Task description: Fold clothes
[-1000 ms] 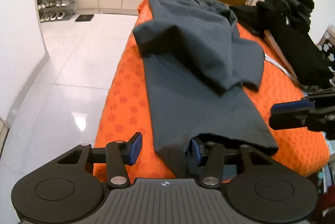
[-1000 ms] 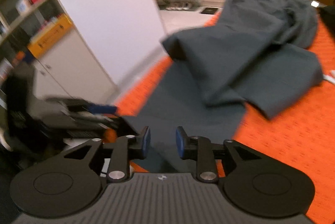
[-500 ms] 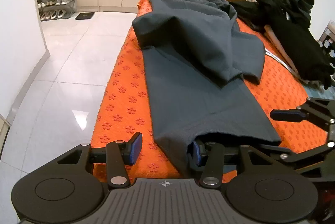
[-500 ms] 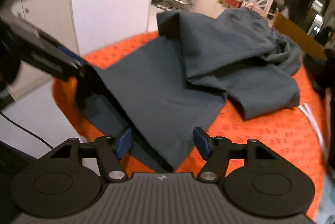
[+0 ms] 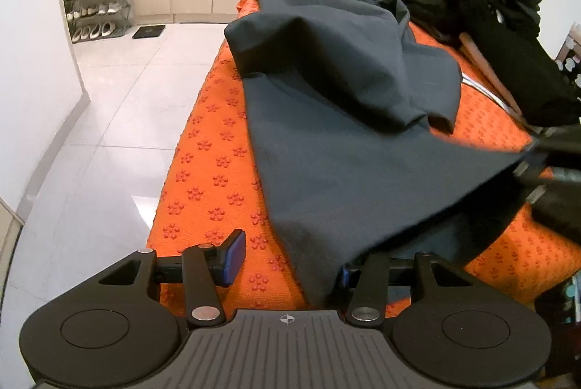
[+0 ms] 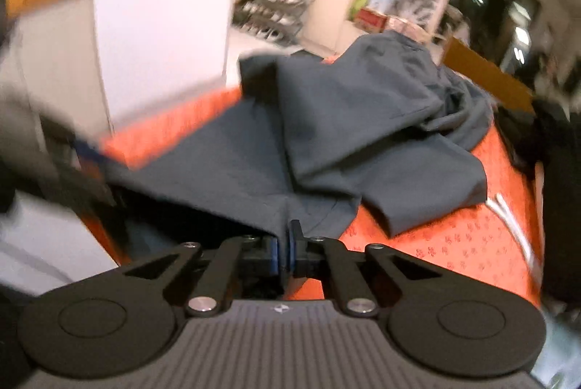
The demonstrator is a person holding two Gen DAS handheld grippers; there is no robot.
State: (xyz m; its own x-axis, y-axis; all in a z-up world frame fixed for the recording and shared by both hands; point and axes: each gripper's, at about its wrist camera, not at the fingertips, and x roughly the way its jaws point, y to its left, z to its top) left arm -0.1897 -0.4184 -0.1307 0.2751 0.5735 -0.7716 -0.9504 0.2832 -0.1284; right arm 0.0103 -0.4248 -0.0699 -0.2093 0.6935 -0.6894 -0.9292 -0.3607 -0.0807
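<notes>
Right gripper (image 6: 285,249) clamped on dark grey trousers (image 5: 345,142) hem, left gripper (image 5: 290,262) jaws spread wide around opposite hem corner, orange patterned cloth (image 5: 218,171) beneath

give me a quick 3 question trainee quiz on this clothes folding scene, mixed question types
1. True or false: the right gripper is shut on the grey garment.
2. Multiple choice: the left gripper is
A. open, with the garment's hem over its right finger
B. shut on the black clothes
C. out of view
3. Fill in: the garment lies on an ______ cloth with a flower pattern.

Key: 1 true; 2 A; 3 orange. Black clothes are piled at the far right of the cloth, apart from both grippers.
</notes>
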